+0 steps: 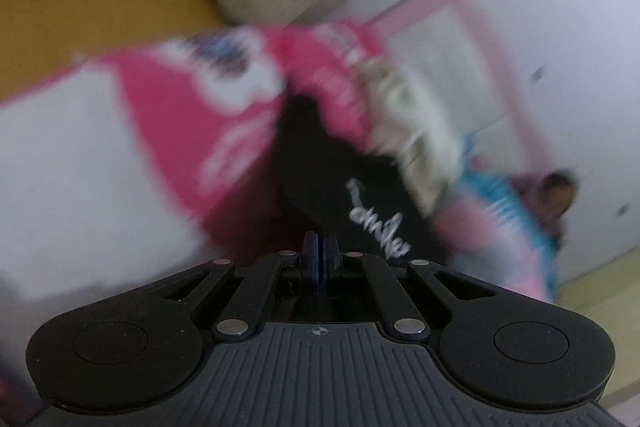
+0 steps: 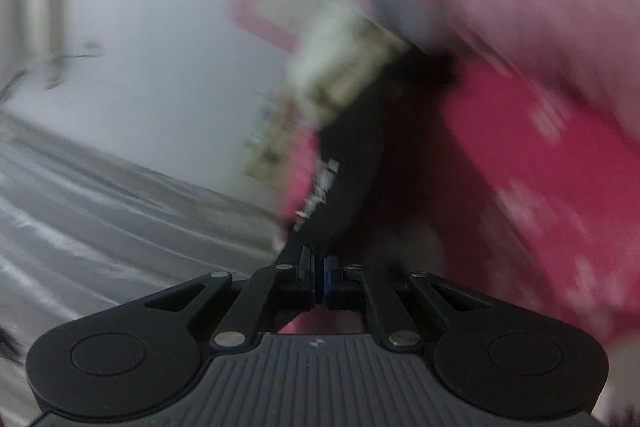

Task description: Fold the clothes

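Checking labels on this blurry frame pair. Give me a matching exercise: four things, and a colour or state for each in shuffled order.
Things:
1. garment
2. cloth
3. floor
4. left tongs

Colour or state:
A. yellow-brown
B. shut
C. pink with white print
D. black with white lettering

Pairs: 1-D, 2-C, 3-A, 4-B

The garment also shows in the right wrist view, running down to the right tongs.
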